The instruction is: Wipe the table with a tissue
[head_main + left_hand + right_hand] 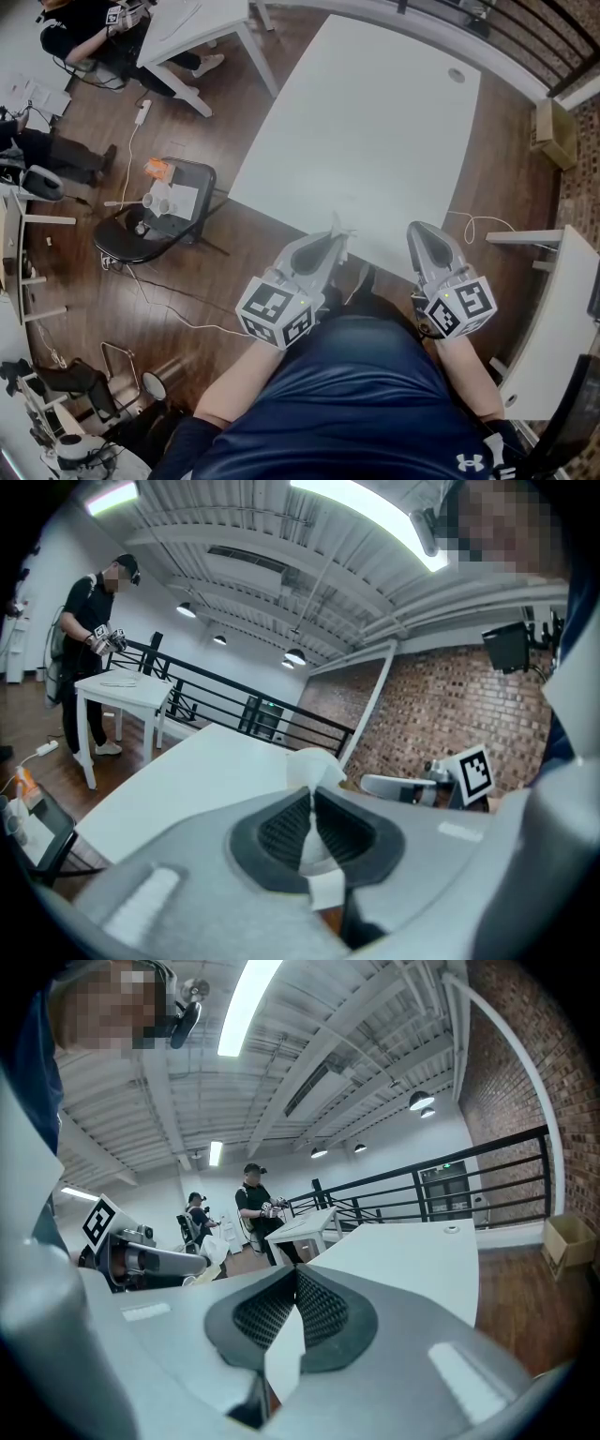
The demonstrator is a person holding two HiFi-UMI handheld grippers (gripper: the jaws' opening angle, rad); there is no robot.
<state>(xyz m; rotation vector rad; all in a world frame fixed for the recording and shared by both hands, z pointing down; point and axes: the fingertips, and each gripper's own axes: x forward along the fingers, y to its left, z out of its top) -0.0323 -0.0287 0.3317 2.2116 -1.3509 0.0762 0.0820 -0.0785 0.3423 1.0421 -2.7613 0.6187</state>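
White crumpled paper tissue sits pinched in the closed left hand-held gripper; the right hand-held gripper is closed, empty.

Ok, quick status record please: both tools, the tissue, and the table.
left tool: shut on the tissue, which sticks out past the tips
right tool: shut, nothing between the jaws
table: white, its top bare
position: both tools at the table's near edge, side by side
contact: cannot tell whether the tissue touches the table
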